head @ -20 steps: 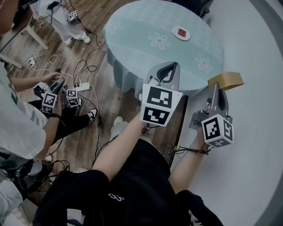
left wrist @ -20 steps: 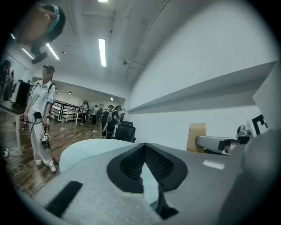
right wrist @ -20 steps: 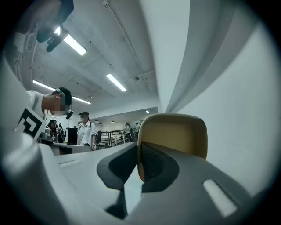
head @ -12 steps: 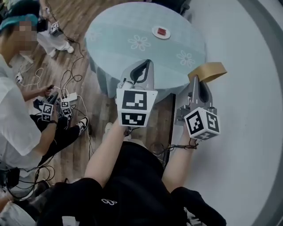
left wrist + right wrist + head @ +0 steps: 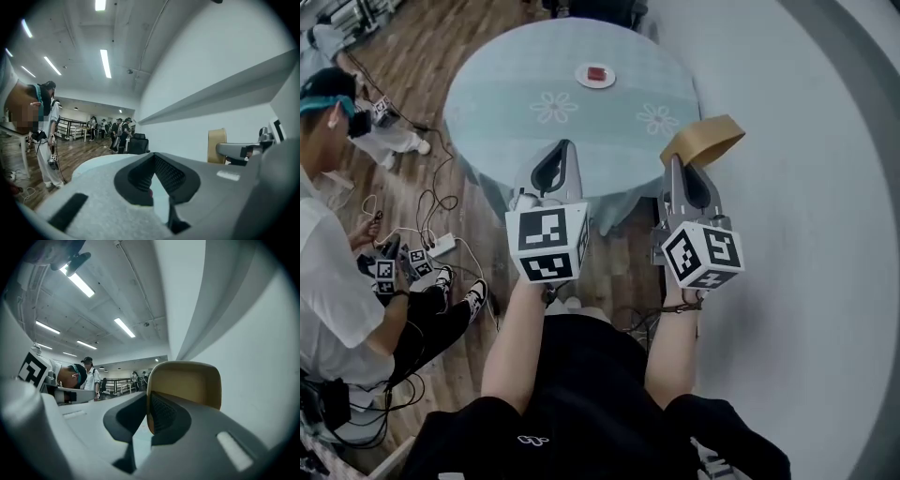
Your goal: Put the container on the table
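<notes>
"Head view first: what has your right side got?"

"My right gripper [image 5: 679, 167] is clamped on the thin wall of the tan container [image 5: 705, 141]. In the right gripper view I see its 2 jaws pinching that wall from both sides, almost together, with the rest of the container standing up past the tips."

"Where does that put the container?"

"It is held up at the near right rim of the round table [image 5: 497, 103], beside the pale wall [image 5: 787, 187]. From above it partly overlaps the light green cloth, but I can't tell how high it sits over it. Only my jaws touch it, as far as I can see."

"And the left?"

"My left gripper [image 5: 560, 148] is closed with nothing in it. In the left gripper view the 2 tips meet in a point. It is held level beside the right one, with a clear gap between them, and it reaches over the near edge of the table."

"Anything on the table?"

"1 small white plate [image 5: 595, 76] with something red on it, at the far side, well apart from the container. At the left a person [image 5: 337, 281] sits on the wooden floor near a tangle of cables [image 5: 441, 202]."
</notes>
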Tool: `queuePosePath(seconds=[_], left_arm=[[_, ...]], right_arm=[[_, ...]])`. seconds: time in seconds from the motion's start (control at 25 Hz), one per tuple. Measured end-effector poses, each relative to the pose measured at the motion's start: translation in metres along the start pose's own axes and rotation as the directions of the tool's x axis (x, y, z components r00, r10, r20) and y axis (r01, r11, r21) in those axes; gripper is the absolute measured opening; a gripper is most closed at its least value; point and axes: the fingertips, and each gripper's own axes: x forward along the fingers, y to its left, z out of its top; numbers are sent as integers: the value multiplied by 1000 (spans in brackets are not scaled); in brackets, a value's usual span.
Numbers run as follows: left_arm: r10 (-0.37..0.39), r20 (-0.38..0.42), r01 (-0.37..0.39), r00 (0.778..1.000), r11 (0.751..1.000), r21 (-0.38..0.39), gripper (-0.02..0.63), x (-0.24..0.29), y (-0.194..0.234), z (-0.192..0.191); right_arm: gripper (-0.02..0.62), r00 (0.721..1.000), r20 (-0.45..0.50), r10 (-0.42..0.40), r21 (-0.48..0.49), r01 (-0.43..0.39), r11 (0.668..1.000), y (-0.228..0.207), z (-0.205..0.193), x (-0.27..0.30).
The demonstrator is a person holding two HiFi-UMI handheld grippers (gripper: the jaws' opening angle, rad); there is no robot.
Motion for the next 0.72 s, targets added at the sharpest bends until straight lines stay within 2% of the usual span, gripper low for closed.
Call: queuePosePath(seconds=[0.48, 0.72], left_arm=[[-8, -23, 9, 1000, 1000, 19, -2, 0, -4, -8], [23, -67, -21, 998, 999, 29, -2, 6, 24, -21]], right_arm=[[23, 1000, -12, 7, 23, -7, 1000, -6, -8, 5], [25, 999, -39, 17, 44, -16, 999, 5, -23, 35]])
